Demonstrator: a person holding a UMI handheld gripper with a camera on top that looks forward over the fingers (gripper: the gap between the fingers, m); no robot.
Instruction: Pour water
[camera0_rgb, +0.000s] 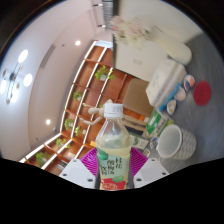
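Claw (113, 172) clamped on a white-capped water bottle (113, 150), both pads pressing its label. White cup (170, 140) at three o'clock, near the bottle; wooden shelves (85, 95) beyond at eleven o'clock.

Wooden shelving (88, 95) with green plants, at ten o'clock of centre. Ceiling lamp (18, 72) at nine o'clock. Red round object (203, 93) at three o'clock. Blue-and-white container (168, 87) at two o'clock.
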